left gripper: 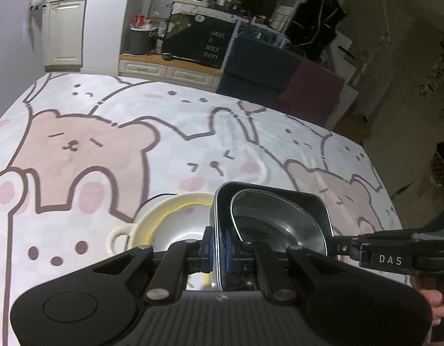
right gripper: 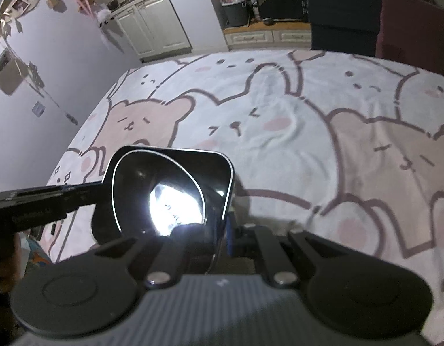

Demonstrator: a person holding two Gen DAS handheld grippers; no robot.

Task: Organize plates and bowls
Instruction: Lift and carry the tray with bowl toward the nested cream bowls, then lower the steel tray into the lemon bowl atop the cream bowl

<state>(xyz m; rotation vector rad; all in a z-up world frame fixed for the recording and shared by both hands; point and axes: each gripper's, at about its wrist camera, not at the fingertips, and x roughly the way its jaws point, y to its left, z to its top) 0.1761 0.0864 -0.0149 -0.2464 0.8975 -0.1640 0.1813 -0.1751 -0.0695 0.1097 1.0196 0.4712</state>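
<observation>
A square steel tray (left gripper: pixel 314 201) holds a round steel bowl (left gripper: pixel 268 219) inside it. My left gripper (left gripper: pixel 219 248) is shut on the tray's left wall, blue pads either side. My right gripper (right gripper: pixel 220 233) is shut on the tray's right wall (right gripper: pixel 226 178); the bowl (right gripper: pixel 158 190) glares inside it. Each gripper's body shows from the side in the other's view, the right one (left gripper: pixel 394 248) and the left one (right gripper: pixel 43 199). A cream two-handled bowl (left gripper: pixel 152 225) sits on the table left of and partly under the tray.
The table wears a cloth with pink bears and white rabbits (left gripper: pixel 106 144). Beyond its far edge stand dark blue and maroon chair backs (left gripper: pixel 279 69), a cabinet and cluttered shelves (left gripper: pixel 198 14). A grey wall (right gripper: pixel 49 72) runs along the left.
</observation>
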